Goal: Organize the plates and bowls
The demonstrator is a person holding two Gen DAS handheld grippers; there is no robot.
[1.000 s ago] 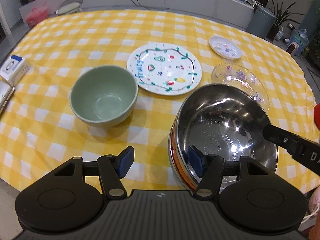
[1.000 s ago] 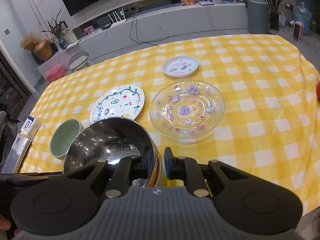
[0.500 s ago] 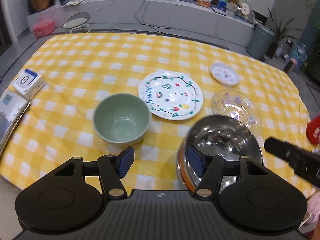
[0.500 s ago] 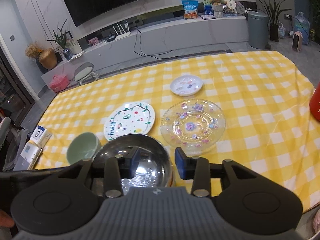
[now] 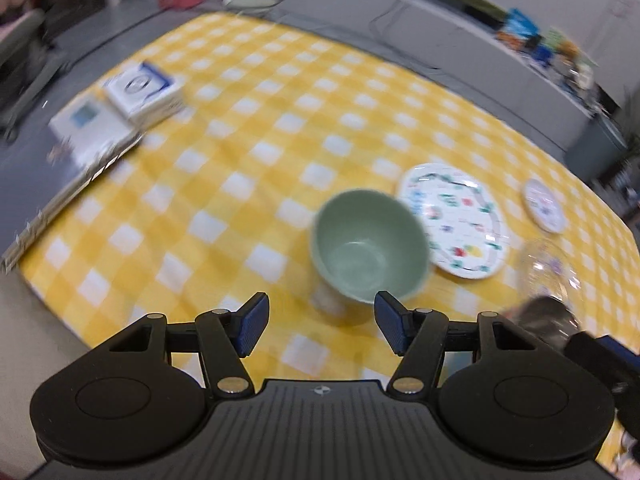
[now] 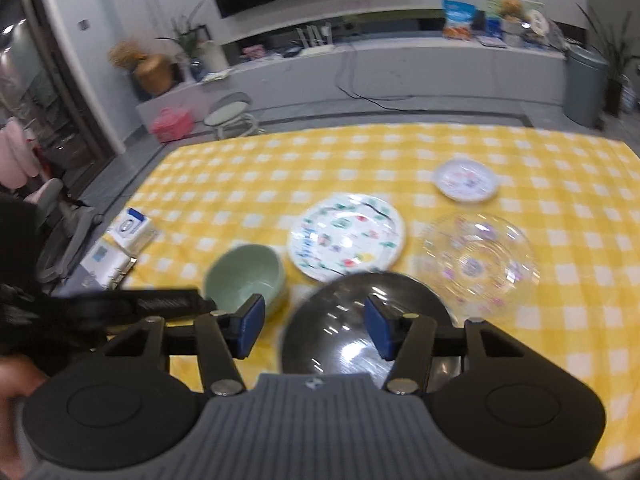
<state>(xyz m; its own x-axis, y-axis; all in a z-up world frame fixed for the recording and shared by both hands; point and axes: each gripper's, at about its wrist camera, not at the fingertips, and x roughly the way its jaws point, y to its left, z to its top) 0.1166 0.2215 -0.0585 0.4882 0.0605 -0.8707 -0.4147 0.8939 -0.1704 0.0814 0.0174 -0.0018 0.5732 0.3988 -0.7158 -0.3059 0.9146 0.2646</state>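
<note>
A pale green bowl [image 5: 370, 248] stands on the yellow checked tablecloth, just ahead of my open left gripper [image 5: 320, 320] and nearer its right finger; nothing is between the pads. A steel bowl [image 6: 360, 328] sits on the table under my right gripper [image 6: 314, 320], whose jaws are opening. Its pads stand clear of the steel bowl's rim. Beyond lie a white patterned plate [image 6: 346, 236], a clear glass plate [image 6: 478, 264] and a small white plate [image 6: 466, 180]. The left gripper's arm [image 6: 160, 304] reaches in beside the green bowl [image 6: 246, 276].
A white and blue box [image 5: 142, 92] and a white booklet on a binder [image 5: 86, 128] lie at the table's left edge. The near table edge [image 5: 52, 304] runs close below the left gripper. A stool [image 6: 230, 114] and a long cabinet stand behind the table.
My right gripper has let go of the steel bowl's rim, opened and drawn up and back. My left gripper has swung left from the steel bowl to face the green bowl.
</note>
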